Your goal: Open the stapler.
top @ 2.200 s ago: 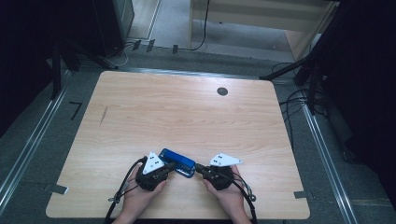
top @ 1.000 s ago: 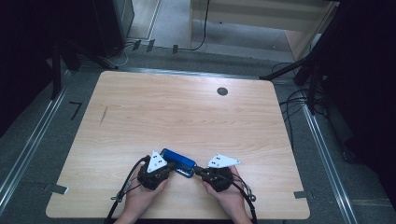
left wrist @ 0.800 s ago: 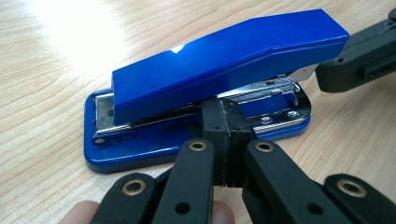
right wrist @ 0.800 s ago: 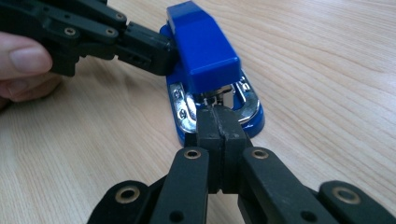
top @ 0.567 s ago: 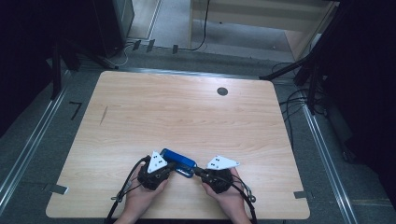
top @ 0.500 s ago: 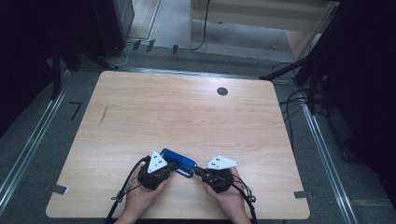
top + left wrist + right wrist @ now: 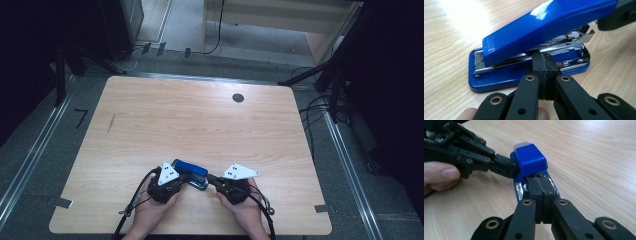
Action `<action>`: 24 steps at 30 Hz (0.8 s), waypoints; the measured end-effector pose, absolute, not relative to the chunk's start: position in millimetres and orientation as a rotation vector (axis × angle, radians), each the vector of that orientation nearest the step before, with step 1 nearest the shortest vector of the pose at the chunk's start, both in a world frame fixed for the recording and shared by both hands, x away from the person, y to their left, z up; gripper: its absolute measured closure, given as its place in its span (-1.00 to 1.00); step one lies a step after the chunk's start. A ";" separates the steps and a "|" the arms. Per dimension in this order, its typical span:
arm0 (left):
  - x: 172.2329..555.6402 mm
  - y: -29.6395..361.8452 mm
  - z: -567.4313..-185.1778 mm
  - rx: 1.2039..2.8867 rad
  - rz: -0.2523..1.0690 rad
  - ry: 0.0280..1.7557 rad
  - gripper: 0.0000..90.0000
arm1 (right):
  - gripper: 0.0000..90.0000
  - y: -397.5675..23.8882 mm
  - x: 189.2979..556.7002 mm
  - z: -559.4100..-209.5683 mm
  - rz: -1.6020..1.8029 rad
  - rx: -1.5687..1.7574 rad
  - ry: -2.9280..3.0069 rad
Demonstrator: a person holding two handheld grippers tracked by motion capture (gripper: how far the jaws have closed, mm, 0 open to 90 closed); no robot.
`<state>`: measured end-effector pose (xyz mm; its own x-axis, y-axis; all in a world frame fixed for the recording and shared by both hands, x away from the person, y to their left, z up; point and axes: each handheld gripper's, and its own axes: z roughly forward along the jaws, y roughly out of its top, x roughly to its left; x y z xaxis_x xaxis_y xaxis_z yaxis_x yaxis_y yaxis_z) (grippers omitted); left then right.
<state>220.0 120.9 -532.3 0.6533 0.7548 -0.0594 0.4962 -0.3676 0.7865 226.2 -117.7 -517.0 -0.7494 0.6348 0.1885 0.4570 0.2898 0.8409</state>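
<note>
A blue stapler (image 7: pixel 189 168) lies on the wooden table (image 7: pixel 200 125) near its front edge, between my two grippers. Its blue top arm (image 7: pixel 541 25) is tilted up off the metal magazine. My left gripper (image 7: pixel 545 61) is shut, its joined tips pressed against the stapler's side under the raised arm. My right gripper (image 7: pixel 540 185) is shut too, its tips resting on the stapler's base beneath the blue cap (image 7: pixel 530 158). In the right gripper view the left gripper (image 7: pixel 506 167) touches the stapler from the left. In the high view the left gripper (image 7: pixel 184 179) and right gripper (image 7: pixel 210 178) meet at the stapler.
A round dark grommet (image 7: pixel 238 98) sits at the table's far side and a short dark mark (image 7: pixel 111 123) at its left. Cables (image 7: pixel 315 107) and dark stands line the floor beyond the right edge.
</note>
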 end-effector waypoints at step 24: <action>217.9 118.2 -532.4 2.060 0.438 0.953 1.00 | 1.00 -104.3 235.3 -487.2 1.513 0.934 2.300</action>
<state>217.9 118.2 -532.4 0.6552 0.7552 -0.0209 0.4754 -0.3906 0.7883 235.3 -104.3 -487.2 -0.7688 0.6226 0.1461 0.3807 0.2621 0.8868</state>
